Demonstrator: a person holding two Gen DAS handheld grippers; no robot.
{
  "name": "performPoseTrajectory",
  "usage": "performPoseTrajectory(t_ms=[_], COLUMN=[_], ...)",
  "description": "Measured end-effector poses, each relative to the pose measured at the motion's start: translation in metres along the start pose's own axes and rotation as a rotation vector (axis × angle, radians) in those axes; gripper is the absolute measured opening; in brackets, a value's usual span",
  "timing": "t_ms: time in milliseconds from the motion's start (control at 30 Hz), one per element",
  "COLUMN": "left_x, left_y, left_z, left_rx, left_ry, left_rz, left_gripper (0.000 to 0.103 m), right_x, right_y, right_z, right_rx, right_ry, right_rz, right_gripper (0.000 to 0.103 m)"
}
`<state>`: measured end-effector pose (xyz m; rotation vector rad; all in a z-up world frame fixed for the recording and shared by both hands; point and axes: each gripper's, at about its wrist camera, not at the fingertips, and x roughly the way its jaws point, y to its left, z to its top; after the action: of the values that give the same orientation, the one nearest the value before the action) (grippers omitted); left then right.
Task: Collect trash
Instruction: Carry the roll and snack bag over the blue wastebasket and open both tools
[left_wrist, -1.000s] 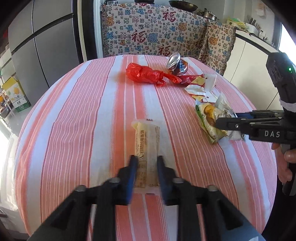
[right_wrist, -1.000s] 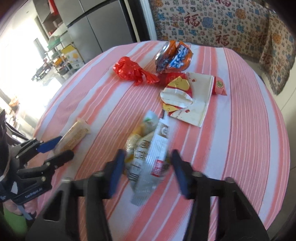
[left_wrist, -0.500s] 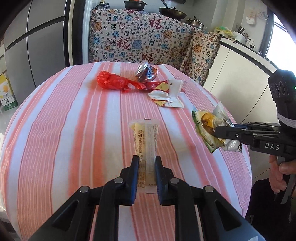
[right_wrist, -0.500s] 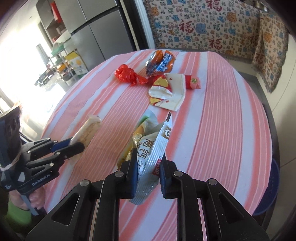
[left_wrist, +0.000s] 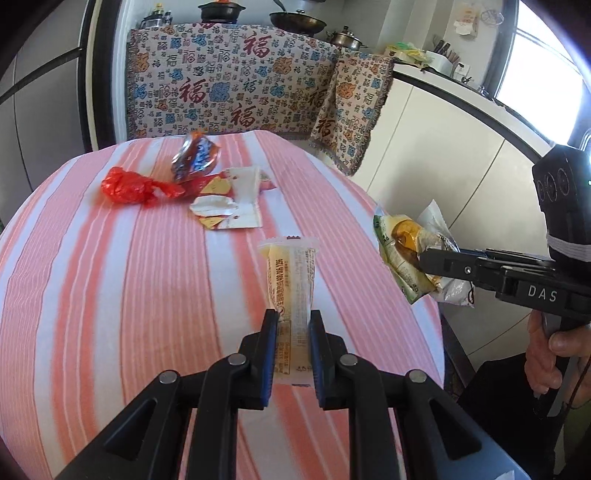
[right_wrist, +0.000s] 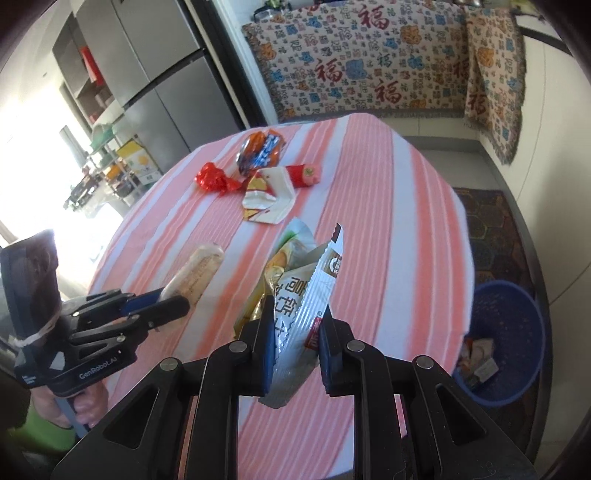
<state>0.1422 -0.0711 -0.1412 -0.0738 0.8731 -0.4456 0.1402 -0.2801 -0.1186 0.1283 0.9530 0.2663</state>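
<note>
My left gripper is shut on a long yellowish snack wrapper and holds it above the striped table. It also shows in the right wrist view. My right gripper is shut on crumpled silver and green snack bags, lifted over the table's right edge; they show in the left wrist view. A red plastic bag, an orange-blue packet and torn white-red wrappers lie at the far side.
A blue bin with some trash in it stands on the floor right of the table. A patterned cloth covers the counter behind. A fridge stands at the back left. White cabinets run along the right.
Both grippers have risen and drawn back from the table with their wrappers held. The right gripper's view has swung so the blue bin now shows.
</note>
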Motion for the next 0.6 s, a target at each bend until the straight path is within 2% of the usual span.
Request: performPoseTrajectory(t_ms=[300, 467, 600], left_x=[0.042, 0.083, 0.122], left_y=[-0.088, -0.136, -0.176], left_z=[0.040, 0.060, 0.071], left_rx=[0.102, 0.157, 0.189], left_ry=[0.022, 0.050, 0.088], left_rz=[-0.154, -0.219, -0.250], left_gripper=[0.017, 0.017, 0.017], right_x=[-0.052, -0.057, -0.058], right_y=[-0.107, -0.166, -0.208], right_z=[0.001, -0.003, -0.007], right_rx=[0.105, 0.159, 0.200], right_ry=[-0.036, -0.013, 0.001], right_rz=[-0.169, -0.265, -0.309], right_gripper=[0.019, 0.019, 0.019])
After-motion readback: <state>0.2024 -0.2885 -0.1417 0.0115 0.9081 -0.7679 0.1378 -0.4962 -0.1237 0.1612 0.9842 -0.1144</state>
